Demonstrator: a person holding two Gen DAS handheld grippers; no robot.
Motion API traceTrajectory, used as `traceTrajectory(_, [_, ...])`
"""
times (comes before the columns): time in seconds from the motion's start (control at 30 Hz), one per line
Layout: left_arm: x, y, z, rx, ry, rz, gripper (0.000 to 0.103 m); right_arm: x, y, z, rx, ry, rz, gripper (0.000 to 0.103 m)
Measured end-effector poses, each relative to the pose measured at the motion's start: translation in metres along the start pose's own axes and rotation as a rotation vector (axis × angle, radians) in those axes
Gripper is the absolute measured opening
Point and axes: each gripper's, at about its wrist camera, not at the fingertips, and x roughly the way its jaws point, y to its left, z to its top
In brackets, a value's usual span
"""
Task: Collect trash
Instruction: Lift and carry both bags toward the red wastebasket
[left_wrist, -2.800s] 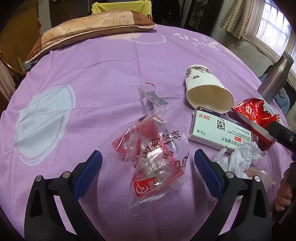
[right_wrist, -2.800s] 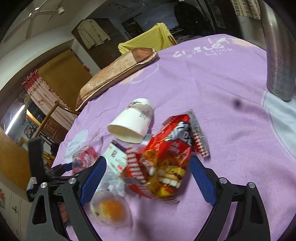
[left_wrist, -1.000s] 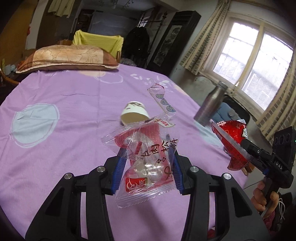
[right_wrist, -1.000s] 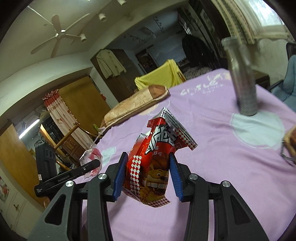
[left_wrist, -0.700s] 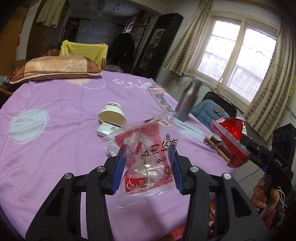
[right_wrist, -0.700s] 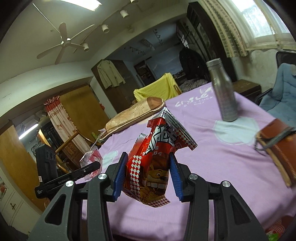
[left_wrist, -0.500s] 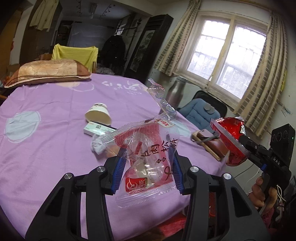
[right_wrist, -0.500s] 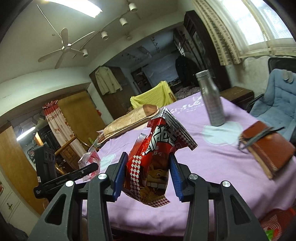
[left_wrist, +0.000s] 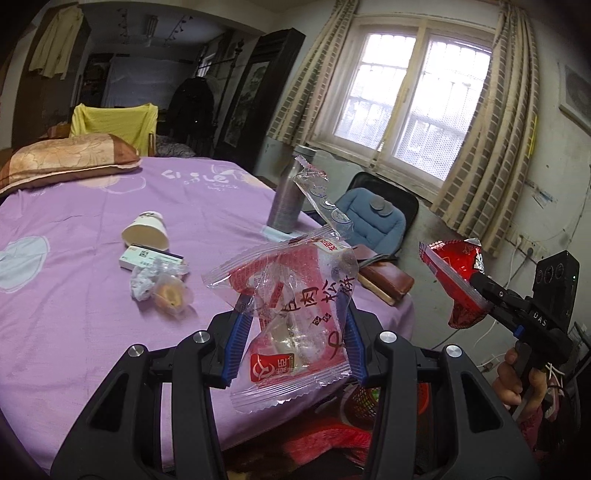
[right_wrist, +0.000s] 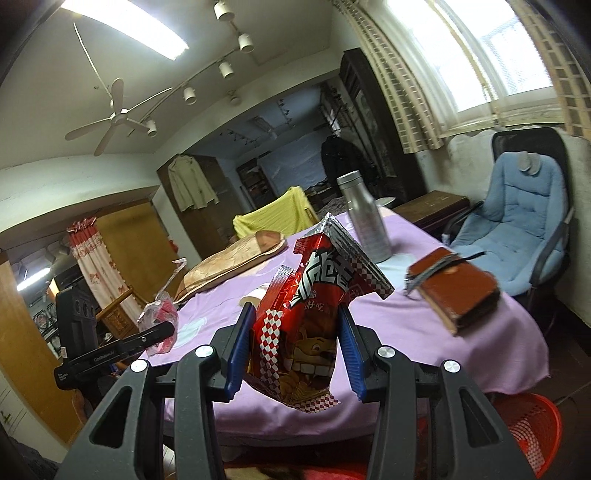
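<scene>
My left gripper (left_wrist: 293, 341) is shut on a clear and red snack wrapper (left_wrist: 295, 314), held in the air beyond the table's edge. My right gripper (right_wrist: 293, 350) is shut on a red chip bag (right_wrist: 310, 317), also in the air. Each gripper shows in the other's view: the right one with its red bag (left_wrist: 458, 284), the left one with its wrapper (right_wrist: 157, 319). A red mesh trash basket (right_wrist: 532, 432) stands on the floor below, at the lower right; part of it shows under the left gripper (left_wrist: 364, 400). On the purple table (left_wrist: 74, 295) lie a paper cup (left_wrist: 146, 230), a medicine box (left_wrist: 149, 256), a crumpled tissue (left_wrist: 142, 282) and a clear jelly cup (left_wrist: 170, 295).
A steel bottle (left_wrist: 286, 197) and a brown wallet (right_wrist: 456, 291) sit near the table's right edge. A pillow (left_wrist: 62, 158) lies at the far side. A blue padded chair (right_wrist: 517, 236) stands beside the table by the window.
Both grippers shut on their wrappers, lifted them off the table and pulled back and to the right, past the table's edge. The trash basket has come into view below.
</scene>
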Motion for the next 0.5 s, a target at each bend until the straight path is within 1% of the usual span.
traceTrajectory(0.2, [0.004, -0.019, -0.004, 0.035, 0.013, -0.029, 0.046, -0.030, -0.026, -0.004, 0.021, -0.028, -0.063, 0.044])
traceTrajectory(0.5, [0.018, -0.043, -0.007, 0.076, 0.049, -0.068, 0.046, -0.059, -0.062, -0.016, 0.080, -0.036, -0.165, 0.044])
